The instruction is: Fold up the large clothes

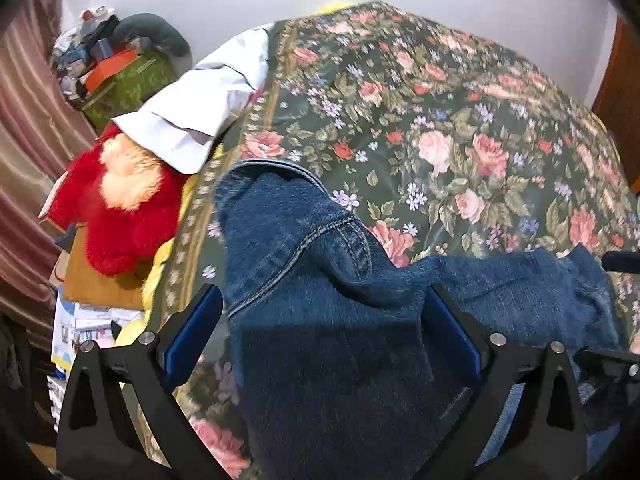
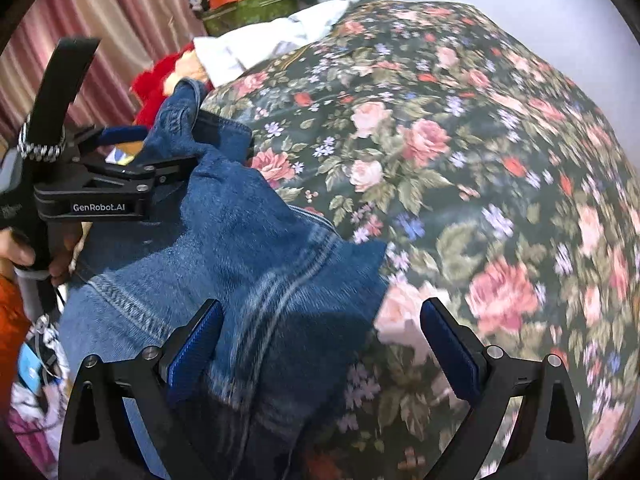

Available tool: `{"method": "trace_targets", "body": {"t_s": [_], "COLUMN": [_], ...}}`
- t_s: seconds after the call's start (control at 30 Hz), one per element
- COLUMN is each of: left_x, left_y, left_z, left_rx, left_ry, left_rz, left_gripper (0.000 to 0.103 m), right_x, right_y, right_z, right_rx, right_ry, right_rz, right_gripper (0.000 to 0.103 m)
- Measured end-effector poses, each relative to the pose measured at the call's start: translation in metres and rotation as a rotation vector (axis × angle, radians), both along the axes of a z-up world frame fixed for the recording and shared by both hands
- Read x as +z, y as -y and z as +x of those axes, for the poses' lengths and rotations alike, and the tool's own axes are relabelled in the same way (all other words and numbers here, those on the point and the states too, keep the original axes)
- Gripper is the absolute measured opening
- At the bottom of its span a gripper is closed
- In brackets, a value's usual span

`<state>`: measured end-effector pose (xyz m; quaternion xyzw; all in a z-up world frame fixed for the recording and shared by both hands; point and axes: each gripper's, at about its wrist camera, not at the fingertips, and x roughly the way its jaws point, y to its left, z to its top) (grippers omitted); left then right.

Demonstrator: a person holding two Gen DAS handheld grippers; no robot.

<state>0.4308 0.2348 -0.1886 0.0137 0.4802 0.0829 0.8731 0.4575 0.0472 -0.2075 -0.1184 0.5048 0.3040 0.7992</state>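
A pair of blue jeans [image 1: 320, 312] lies bunched on the near edge of a bed with a floral cover [image 1: 440, 120]. In the left wrist view my left gripper [image 1: 324, 320] is open, its blue pads on either side of a raised fold of denim. In the right wrist view the jeans [image 2: 248, 264] spread across the lower left, and my right gripper [image 2: 320, 340] is open above the hem, its left pad over the denim and its right pad over the bed cover [image 2: 480, 160]. The left gripper [image 2: 160, 148] shows there at the left, its fingers around denim.
A white cloth [image 1: 208, 92] lies on the bed's far left corner. A red plush toy [image 1: 120, 200] sits on boxes beside the bed. A cluttered green box [image 1: 128, 80] stands near striped curtains [image 1: 28, 120]. A wooden door [image 1: 620, 100] is at the right.
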Motion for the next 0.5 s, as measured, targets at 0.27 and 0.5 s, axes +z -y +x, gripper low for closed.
{"method": "trace_targets", "body": {"t_s": [0.27,0.5], "left_x": [0.084,0.175], "left_y": [0.004,0.03], "left_z": [-0.078,-0.182], "left_rx": [0.011,-0.009], "left_ry": [0.192,0.463], "left_rz": [0.022,-0.027], "left_gripper": [0.1,0.1], "right_x": [0.087,0.187], "right_y": [0.04,0.061], "right_z": [-0.048,-0.128], "right_rx": [-0.079,-0.091], "right_ry": [0.19,0.412], "right_rz": [0.092,0.298], "right_gripper": [0.097,0.097]}}
